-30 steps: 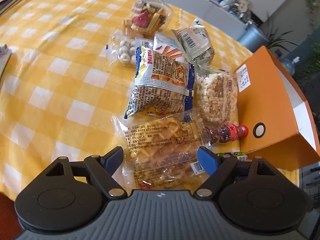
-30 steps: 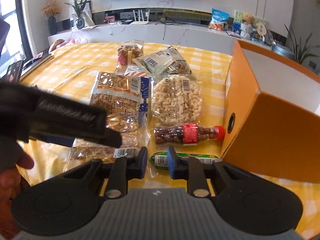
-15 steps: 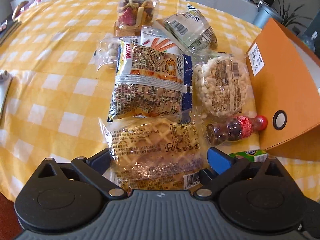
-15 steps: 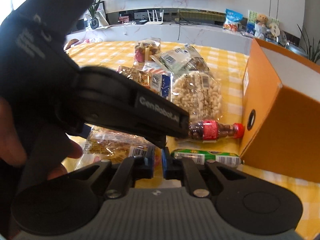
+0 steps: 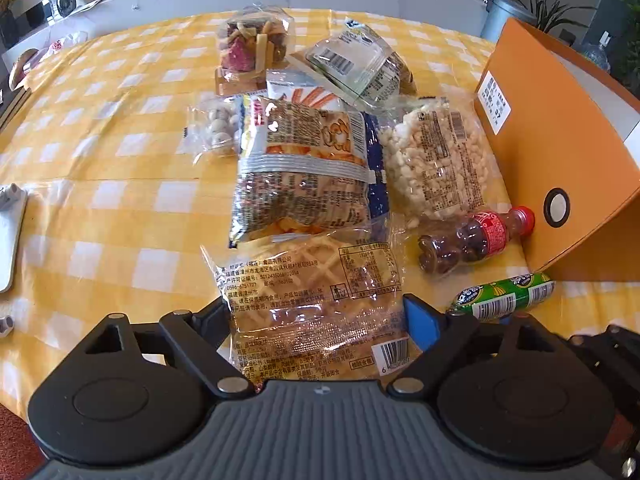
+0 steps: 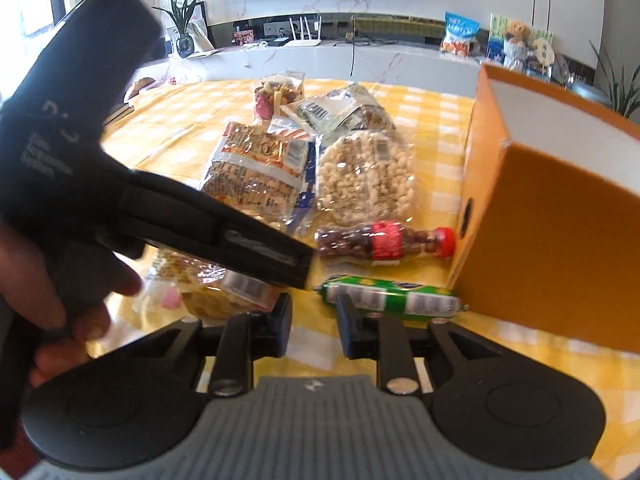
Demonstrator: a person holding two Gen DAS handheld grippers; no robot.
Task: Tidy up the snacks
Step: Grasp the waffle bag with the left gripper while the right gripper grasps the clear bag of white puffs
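Left gripper (image 5: 316, 316) is spread wide with the clear waffle packet (image 5: 316, 300) between its fingers; fingers sit at the packet's side edges, can't tell if the pads press it. Right gripper (image 6: 311, 326) has just been opening its jaws, small gap, nothing between them; green tube snack (image 6: 394, 296) lies on the tablecloth (image 5: 120, 184) just past its right finger. In the right wrist view the left gripper's body crosses the frame, held by a hand (image 6: 52, 300). Beyond the waffle packet: noodle snack bag (image 5: 308, 172) overlapping its far edge, puffed rice cake pack (image 5: 440, 160) beside that, small cola-shaped bottle of chocolate balls (image 5: 476, 240) lying on its side with its cap next to the orange box (image 5: 560, 148). Farther back: bag of white balls (image 5: 214, 128), a barcode-labelled packet (image 5: 356, 64), a mixed snack pack (image 5: 252, 44).
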